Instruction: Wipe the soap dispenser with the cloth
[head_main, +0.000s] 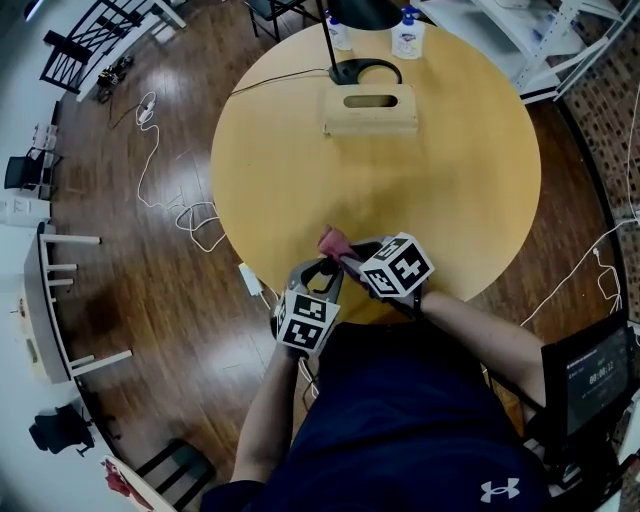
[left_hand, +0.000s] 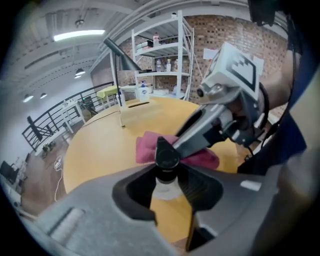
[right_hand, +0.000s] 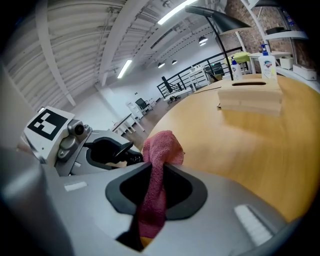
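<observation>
Round wooden table seen from above, with a few things at its far side.

A pale wooden box with a slot in its top lay flat on the table, towards the far edge. Just behind it sat the black round base of a lamp, with a thin dark cable running off to the left. Two small white bottles stood upright at the far rim. The rest of the tabletop showed plain yellow wood.
</observation>
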